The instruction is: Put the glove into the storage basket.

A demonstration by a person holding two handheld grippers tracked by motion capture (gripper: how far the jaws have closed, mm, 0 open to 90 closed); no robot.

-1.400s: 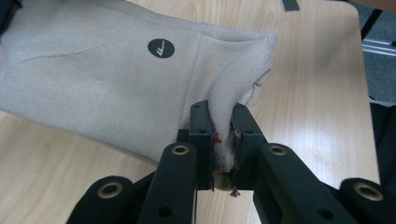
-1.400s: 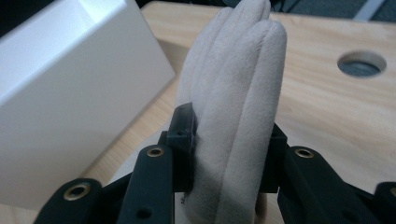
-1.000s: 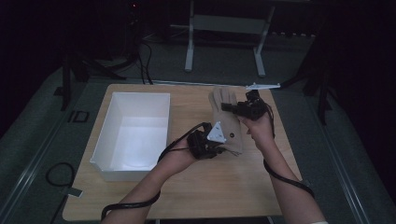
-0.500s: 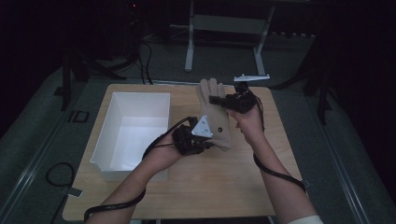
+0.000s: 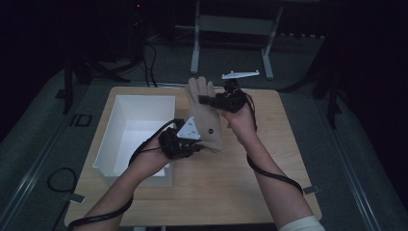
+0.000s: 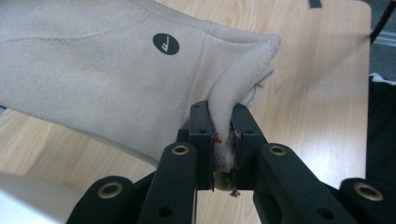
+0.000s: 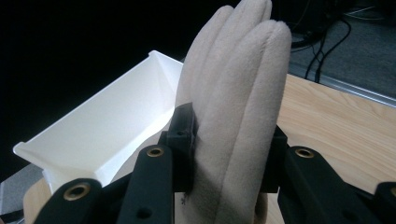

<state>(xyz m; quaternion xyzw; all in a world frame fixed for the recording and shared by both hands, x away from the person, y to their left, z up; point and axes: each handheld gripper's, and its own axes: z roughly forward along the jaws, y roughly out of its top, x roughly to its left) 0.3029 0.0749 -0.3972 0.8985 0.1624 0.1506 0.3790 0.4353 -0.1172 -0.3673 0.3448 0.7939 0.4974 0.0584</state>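
Note:
A beige fleece glove (image 5: 204, 115) with a small round black tag is held up off the wooden table (image 5: 269, 168) between both hands. My left gripper (image 5: 199, 144) is shut on the glove's cuff edge (image 6: 243, 79), the cloth pinched tight between its black jaws. My right gripper (image 5: 204, 99) is shut on the glove's finger end (image 7: 233, 93), the jaws clamped on either side of the fingers. The glove hangs stretched between the two, just right of the white bin (image 5: 134, 130).
The open white bin (image 7: 102, 130) stands on the table's left half. A metal stand (image 5: 231, 29) and cables lie on the dark floor beyond the far edge. Bare wood shows at the table's right and front.
Both hands have carried the glove to the left, toward the white bin, and lifted it a little. Neither grip has changed.

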